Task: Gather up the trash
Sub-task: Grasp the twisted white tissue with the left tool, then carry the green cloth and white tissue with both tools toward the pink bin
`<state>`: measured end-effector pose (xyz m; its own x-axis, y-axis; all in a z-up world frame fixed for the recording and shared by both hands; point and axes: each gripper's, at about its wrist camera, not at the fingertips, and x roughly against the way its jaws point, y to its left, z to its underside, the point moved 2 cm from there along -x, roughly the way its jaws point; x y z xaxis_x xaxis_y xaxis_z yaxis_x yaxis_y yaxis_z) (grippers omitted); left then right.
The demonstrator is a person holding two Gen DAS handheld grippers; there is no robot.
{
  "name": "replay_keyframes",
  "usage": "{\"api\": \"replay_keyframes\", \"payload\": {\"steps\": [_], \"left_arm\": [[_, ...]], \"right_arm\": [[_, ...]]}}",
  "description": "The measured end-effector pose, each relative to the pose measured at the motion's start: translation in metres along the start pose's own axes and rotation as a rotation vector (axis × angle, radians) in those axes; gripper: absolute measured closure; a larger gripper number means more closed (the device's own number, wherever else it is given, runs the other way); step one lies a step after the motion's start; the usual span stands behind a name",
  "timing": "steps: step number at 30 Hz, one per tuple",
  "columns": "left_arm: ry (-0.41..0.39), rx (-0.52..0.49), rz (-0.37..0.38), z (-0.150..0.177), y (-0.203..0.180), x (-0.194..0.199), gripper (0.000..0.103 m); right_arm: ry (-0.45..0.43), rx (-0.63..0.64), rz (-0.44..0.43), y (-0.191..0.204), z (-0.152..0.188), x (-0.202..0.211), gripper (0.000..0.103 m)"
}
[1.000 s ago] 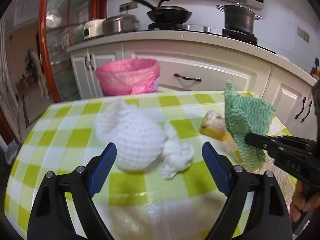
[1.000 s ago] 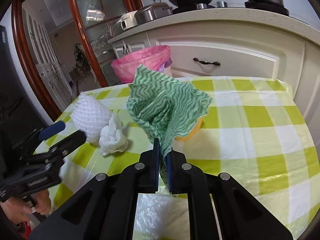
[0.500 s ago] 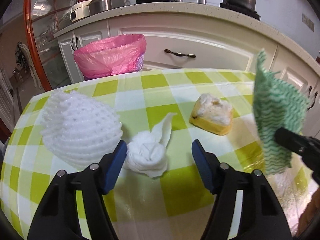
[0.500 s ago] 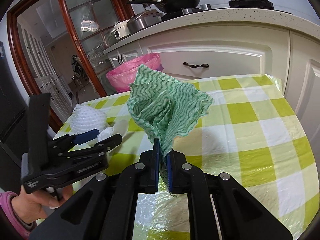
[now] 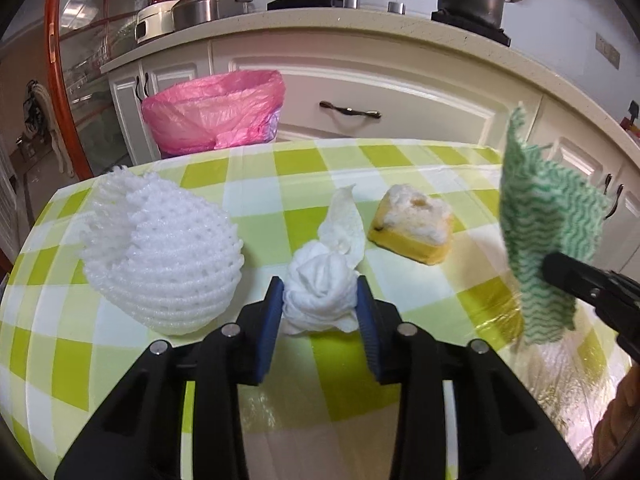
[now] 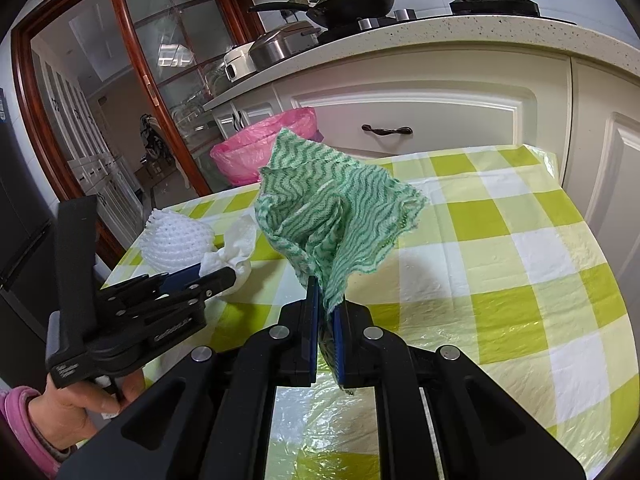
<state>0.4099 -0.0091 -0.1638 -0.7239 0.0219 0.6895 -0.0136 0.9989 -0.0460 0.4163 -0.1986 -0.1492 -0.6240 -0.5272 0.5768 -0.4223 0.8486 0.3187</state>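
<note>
- Two grippers busy at once: the left gripper [image 5: 318,300] has just been closing its jaws, and the blue pads now squeeze the crumpled white tissue [image 5: 320,294] from both sides, right on the tablecloth.
- Over at three o'clock in the left wrist view, the right gripper [image 6: 325,312] has its jaws pressed together on the lower corner of the green wavy cloth [image 6: 336,216], which stands up off the table.
- Moving outward from the tissue: at nine o'clock, just beside the left pad, sits the white foam fruit net [image 5: 164,256], untouched.
- At one o'clock from the tissue, near but apart from it, lies the yellow sponge block [image 5: 412,228] with a pale, fluffy top; it rests flat on the table.
- Further out, at eleven o'clock beyond the far table edge, waits the bin with the pink liner [image 5: 214,114], standing on the floor against the white cabinets.
- The green-checked table [image 5: 120,360] carries all the loose pieces.
- Progress check: early going, I'd say. Nothing can be seen inside the bin from here. Cloth and tissue are gripped but neither has reached the liner; net and sponge are not yet picked up.
- Still to do, by my reading: lift the tissue, carry it over to the bin, then deal with the rest.
</note>
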Motion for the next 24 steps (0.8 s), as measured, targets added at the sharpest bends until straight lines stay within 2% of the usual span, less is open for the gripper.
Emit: {"api": "replay_keyframes", "payload": {"steps": [2, 9, 10, 11, 15, 24], "left_arm": [[-0.001, 0.000, -0.005, -0.002, -0.002, 0.000, 0.053], [0.028, -0.018, -0.021, -0.001, -0.007, -0.016, 0.053], [0.030, -0.024, -0.024, 0.000, -0.008, -0.018, 0.055], [0.033, -0.029, -0.024, 0.001, -0.009, -0.018, 0.068], [-0.020, -0.040, -0.031, 0.000, -0.010, -0.005, 0.072], [-0.186, -0.051, -0.042, -0.005, -0.011, 0.066, 0.073]], "right_arm": [[0.003, 0.001, -0.002, 0.001, 0.000, -0.001, 0.094], [0.004, -0.008, 0.004, -0.003, 0.000, 0.000, 0.094], [0.003, -0.010, 0.008, -0.005, 0.000, 0.001, 0.094], [0.002, -0.011, 0.011, -0.006, 0.000, 0.001, 0.094], [-0.004, -0.016, 0.021, -0.006, 0.001, 0.008, 0.094], [-0.057, 0.017, 0.011, 0.021, -0.004, 0.030, 0.094]]}}
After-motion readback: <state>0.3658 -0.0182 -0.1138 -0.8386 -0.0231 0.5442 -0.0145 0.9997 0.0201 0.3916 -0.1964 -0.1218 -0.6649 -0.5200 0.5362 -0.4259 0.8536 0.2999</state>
